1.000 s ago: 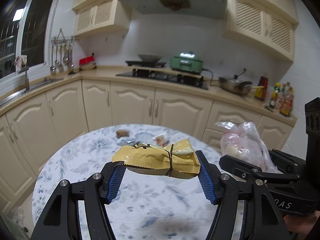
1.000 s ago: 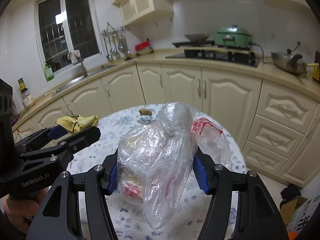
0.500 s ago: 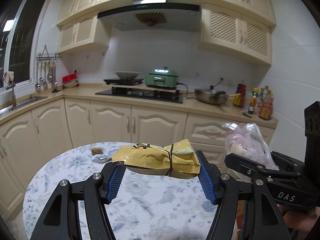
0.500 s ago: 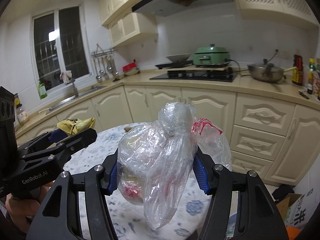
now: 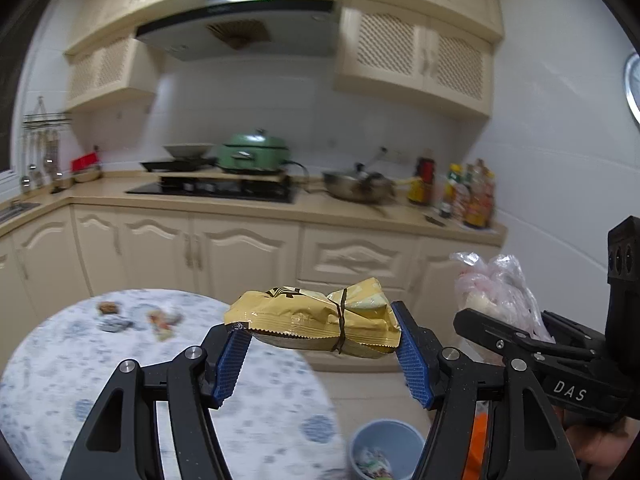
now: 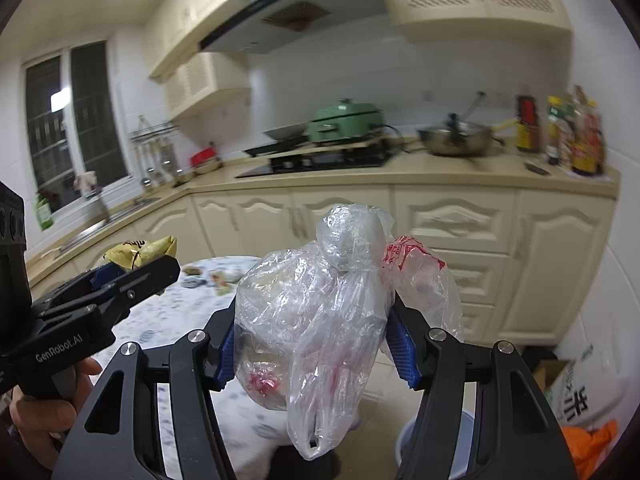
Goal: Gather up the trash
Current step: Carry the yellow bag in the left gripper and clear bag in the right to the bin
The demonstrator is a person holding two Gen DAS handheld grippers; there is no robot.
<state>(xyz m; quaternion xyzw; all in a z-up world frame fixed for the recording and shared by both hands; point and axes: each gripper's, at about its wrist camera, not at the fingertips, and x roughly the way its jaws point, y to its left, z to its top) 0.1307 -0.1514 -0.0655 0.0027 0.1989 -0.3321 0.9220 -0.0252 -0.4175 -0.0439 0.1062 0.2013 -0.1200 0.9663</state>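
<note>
My left gripper (image 5: 320,344) is shut on a yellow snack wrapper (image 5: 316,316) tied with a dark band, held in the air past the right edge of the round table (image 5: 60,380). My right gripper (image 6: 312,344) is shut on a knotted clear plastic bag of trash (image 6: 316,304); the bag also shows in the left wrist view (image 5: 496,284). A grey-blue trash bin (image 5: 386,450) with some trash inside stands on the floor below and right of the wrapper; its rim shows low in the right wrist view (image 6: 404,440). Small scraps (image 5: 136,316) lie on the table's far side.
Cream kitchen cabinets (image 5: 240,256) and a counter with a stove, a green pot (image 5: 252,152), a wok and bottles (image 5: 468,196) run behind. A cardboard box (image 6: 568,384) and something orange (image 6: 592,444) sit on the floor at the right.
Both grippers have swung right, away from the table, with their loads still held. The table has slid to the left and the trash bin has come into view below.
</note>
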